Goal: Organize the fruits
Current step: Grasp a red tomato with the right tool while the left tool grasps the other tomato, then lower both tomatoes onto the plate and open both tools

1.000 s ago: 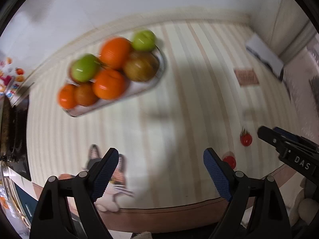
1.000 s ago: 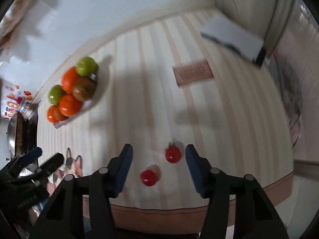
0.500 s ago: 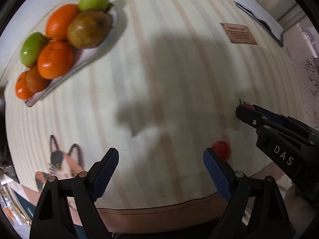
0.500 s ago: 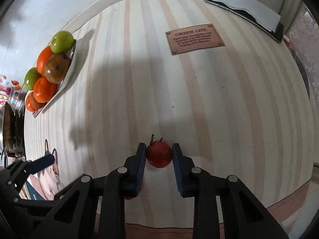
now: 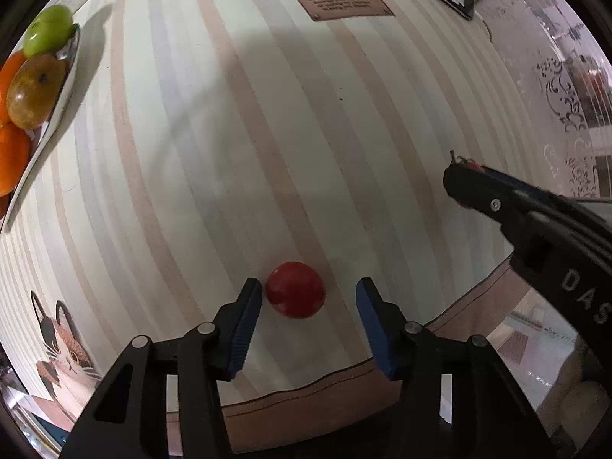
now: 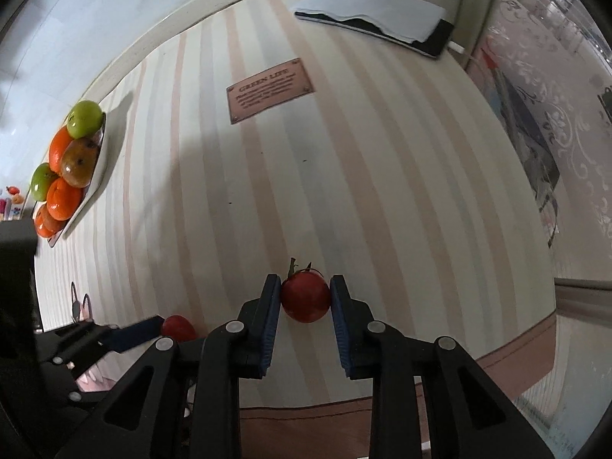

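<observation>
My right gripper (image 6: 305, 298) is shut on a red tomato with a green stem (image 6: 305, 296), just above the striped table; it also shows in the left wrist view (image 5: 464, 179). My left gripper (image 5: 309, 296) is open around a second, stemless red tomato (image 5: 295, 289) that lies on the table; its left pad touches or nearly touches it and the right pad stands apart. That tomato also shows in the right wrist view (image 6: 178, 327). A white plate (image 6: 93, 179) with oranges, green apples and a brownish pear stands at the far left.
A brown "GREEN LIFE" plaque (image 6: 267, 90) lies on the striped table (image 6: 382, 191) further back. A dark tablet under a white cloth (image 6: 371, 25) lies at the far right corner. A cat picture (image 5: 65, 344) is at the near left. The table's front edge is close below both grippers.
My left gripper has moved right and down, narrowed, and now straddles the stemless tomato. My right gripper, closed on the stemmed tomato half a second ago, keeps hold of it.
</observation>
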Demonstrator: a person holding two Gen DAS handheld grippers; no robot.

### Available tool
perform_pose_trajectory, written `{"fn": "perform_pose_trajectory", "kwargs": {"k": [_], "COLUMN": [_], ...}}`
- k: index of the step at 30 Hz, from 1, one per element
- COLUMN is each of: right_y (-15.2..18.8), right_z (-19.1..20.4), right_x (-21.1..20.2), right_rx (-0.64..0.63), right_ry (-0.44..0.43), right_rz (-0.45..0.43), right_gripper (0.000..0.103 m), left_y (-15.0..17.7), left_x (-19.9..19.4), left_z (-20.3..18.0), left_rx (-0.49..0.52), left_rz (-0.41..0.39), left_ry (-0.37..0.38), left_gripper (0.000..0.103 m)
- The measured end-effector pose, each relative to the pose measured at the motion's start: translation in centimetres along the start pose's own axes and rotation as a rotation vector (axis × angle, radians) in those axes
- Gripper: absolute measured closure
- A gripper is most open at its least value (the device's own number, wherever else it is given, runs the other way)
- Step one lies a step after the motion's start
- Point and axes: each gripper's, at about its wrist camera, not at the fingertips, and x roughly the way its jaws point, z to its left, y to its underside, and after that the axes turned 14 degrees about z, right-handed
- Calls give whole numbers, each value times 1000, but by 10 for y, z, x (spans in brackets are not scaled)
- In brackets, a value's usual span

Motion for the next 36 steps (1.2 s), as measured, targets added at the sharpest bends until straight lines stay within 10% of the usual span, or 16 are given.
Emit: {"fn": "perform_pose_trajectory", "kwargs": {"k": [7, 18, 36], "right_y": [-1, 0, -37], "right_z": [2, 21, 212], "right_x": [1, -16, -29], "right_rx": [1, -37, -368], "right_ry": [1, -1, -154], "right_rz": [-2, -36, -46], "right_gripper": [74, 74, 74], "left_y": [2, 32, 108], "left_x": [-4, -26, -143], "left_z": [-9, 30, 251], "left_rx": [13, -20, -488], "left_rz": [-31, -83, -349], "left_ry": [-22, 9, 137], "left_gripper": [77, 77, 77]}}
